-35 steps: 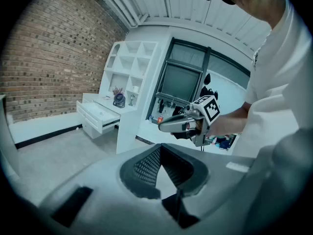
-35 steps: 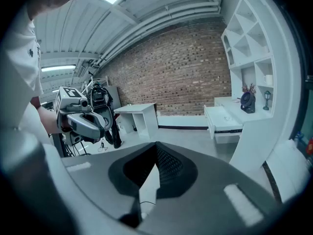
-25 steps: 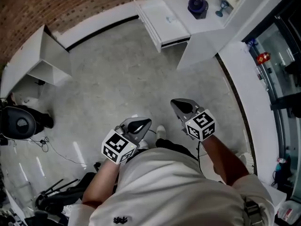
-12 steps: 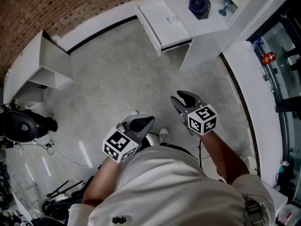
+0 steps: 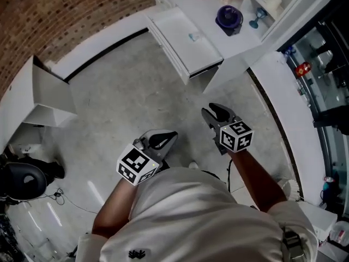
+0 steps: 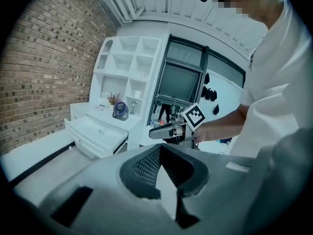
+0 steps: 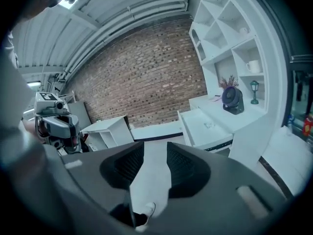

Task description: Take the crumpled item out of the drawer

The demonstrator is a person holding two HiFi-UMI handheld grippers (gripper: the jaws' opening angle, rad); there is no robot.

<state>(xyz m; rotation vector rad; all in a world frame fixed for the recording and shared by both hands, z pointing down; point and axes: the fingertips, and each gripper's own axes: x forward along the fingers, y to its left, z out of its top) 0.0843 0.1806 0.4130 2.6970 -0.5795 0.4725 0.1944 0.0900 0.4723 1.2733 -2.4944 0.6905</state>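
The white drawer (image 5: 180, 23) stands pulled out of the white cabinet at the top of the head view. A small pale crumpled item (image 5: 193, 36) lies inside it, also seen as a speck (image 7: 209, 125) in the right gripper view. Both grippers hang over the floor, well short of the drawer. My right gripper (image 5: 210, 111) points toward the drawer; its jaws are opening, with a clear gap (image 7: 155, 148) and nothing between them. My left gripper (image 5: 170, 136) is lower left, its jaws meeting at the tip (image 6: 159, 151), and it holds nothing.
A blue fan (image 5: 229, 16) and a small goblet (image 5: 255, 18) stand on the cabinet top beside white shelves. An open white cabinet (image 5: 49, 91) stands at left by the brick wall. A black device (image 5: 22, 179) and cables lie on the floor lower left. Glass doors (image 5: 322, 64) run along the right.
The right gripper's jaws have gone from shut to apart. Both grippers have shifted slightly toward the drawer, which sits lower and nearer in the view.
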